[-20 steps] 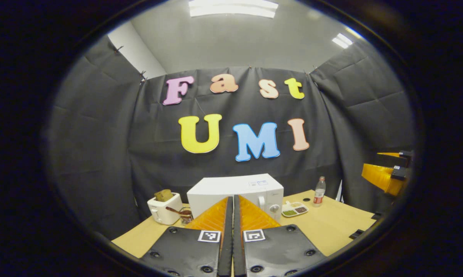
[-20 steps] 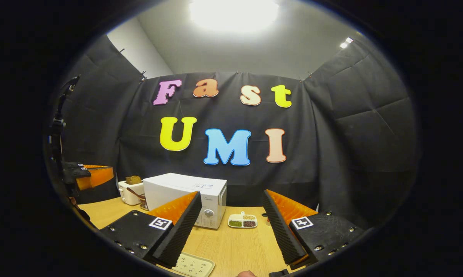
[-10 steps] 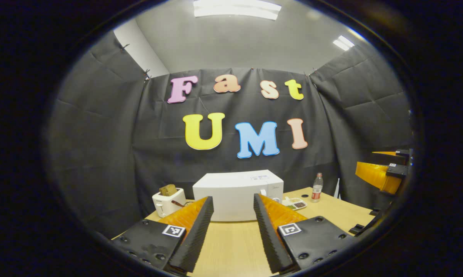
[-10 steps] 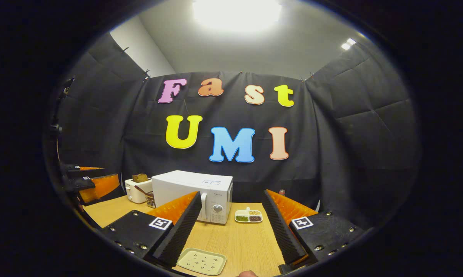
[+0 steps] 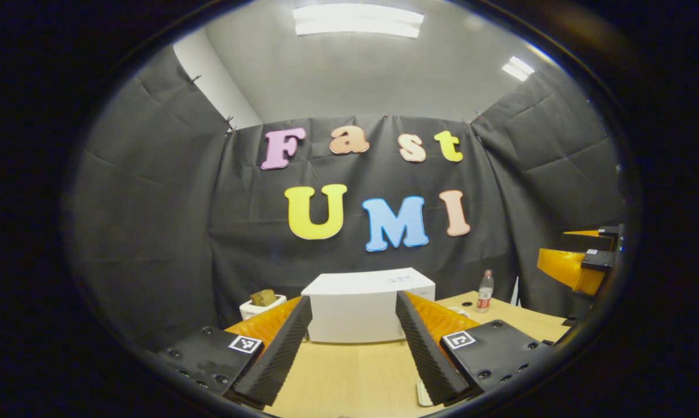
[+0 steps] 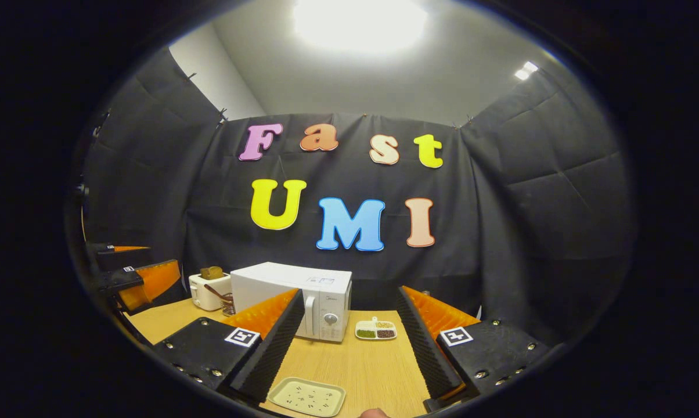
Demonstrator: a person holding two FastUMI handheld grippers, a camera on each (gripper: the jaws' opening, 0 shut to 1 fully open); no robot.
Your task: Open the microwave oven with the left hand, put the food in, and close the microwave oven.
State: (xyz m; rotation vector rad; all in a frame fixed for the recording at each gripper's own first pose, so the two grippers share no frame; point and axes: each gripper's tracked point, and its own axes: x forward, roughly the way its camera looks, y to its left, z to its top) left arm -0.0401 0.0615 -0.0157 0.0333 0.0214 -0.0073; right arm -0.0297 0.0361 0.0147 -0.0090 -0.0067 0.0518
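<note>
Nearby, pale tray [image 6: 306, 396] below right tongs [image 6: 349, 342]

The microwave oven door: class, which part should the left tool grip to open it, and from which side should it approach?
Grip the upright handle on the microwave oven, beside the knob. Approach from the front, fingers either side of the bar; it probably swings open from there, away from the controls.
</note>
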